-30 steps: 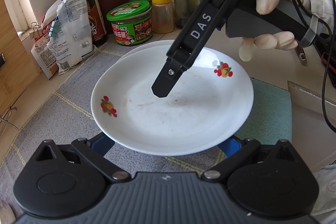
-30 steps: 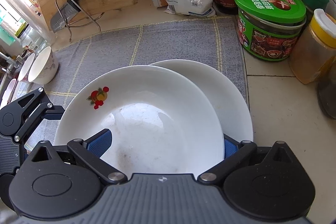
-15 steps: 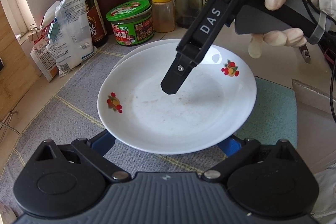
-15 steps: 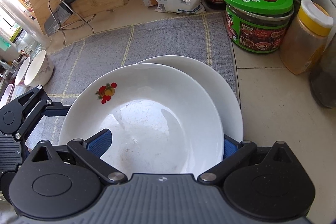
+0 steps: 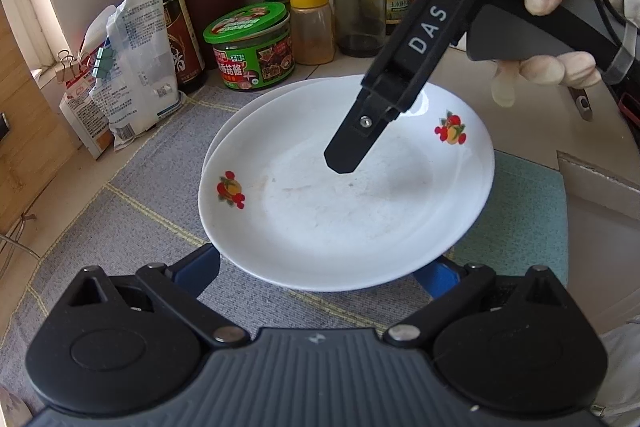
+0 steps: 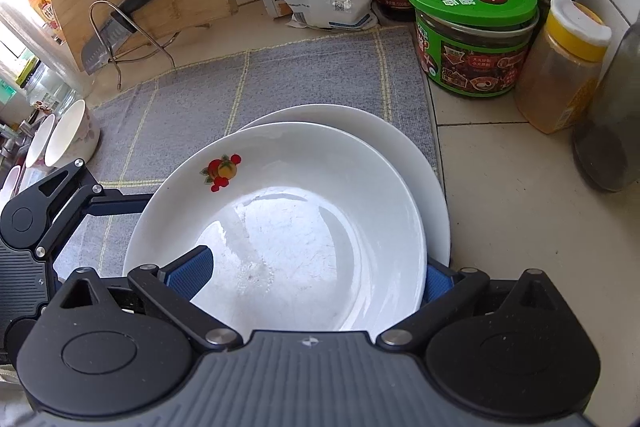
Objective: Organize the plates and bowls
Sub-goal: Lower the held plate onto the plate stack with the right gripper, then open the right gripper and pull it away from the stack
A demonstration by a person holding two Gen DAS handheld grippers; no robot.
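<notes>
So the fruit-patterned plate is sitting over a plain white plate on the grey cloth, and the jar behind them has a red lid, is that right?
Not quite. The jar has a green lid, not red, as the right wrist view shows. The rest holds: the fruit-patterned plate lies over a plain white plate on the grey cloth.

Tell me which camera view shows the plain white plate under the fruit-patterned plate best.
The right wrist view shows the plain white plate best: a wide crescent of its rim shows behind and to the right of the fruit-patterned plate. In the left wrist view only a thin sliver of it shows at the far left edge.
</notes>
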